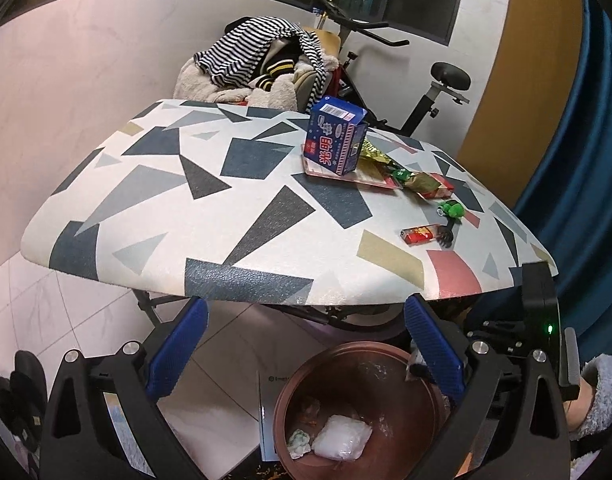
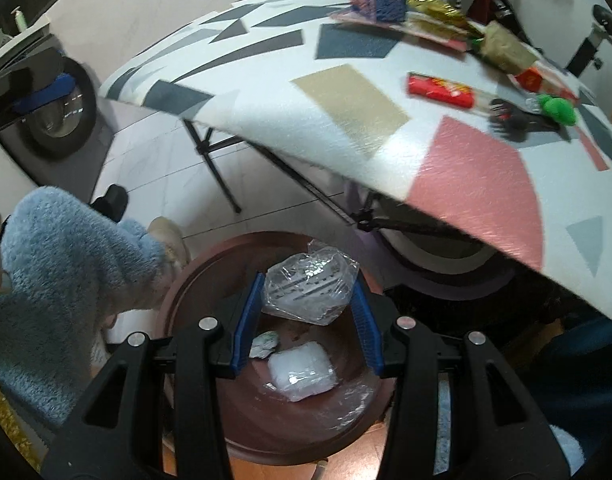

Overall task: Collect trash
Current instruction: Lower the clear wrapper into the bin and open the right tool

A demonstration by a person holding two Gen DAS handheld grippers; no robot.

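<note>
My right gripper (image 2: pixel 309 285) is shut on a crumpled clear plastic wrapper (image 2: pixel 306 288), held just above the mouth of a round brown bin (image 2: pixel 210 264) on the floor. Inside the bin (image 1: pixel 346 350) lie a white pouch (image 2: pixel 302 370) and a small crumpled scrap (image 2: pixel 266 342). My left gripper (image 1: pixel 306 304) stands open and empty at the near edge of the patterned table (image 1: pixel 210 184), above the bin. On the table are a blue box (image 1: pixel 338 138), gold wrappers (image 1: pixel 386 164), a red packet (image 1: pixel 420 235) and a green toy (image 1: pixel 452 210).
A chair piled with clothes (image 1: pixel 262 60) and an exercise bike (image 1: pixel 434 92) stand behind the table. A washing machine (image 2: pixel 54 120) is on the left. A person's fluffy blue sleeve (image 2: pixel 66 280) and a slippered foot (image 2: pixel 170 236) are beside the bin. Folding table legs (image 2: pixel 218 172) reach the tiled floor.
</note>
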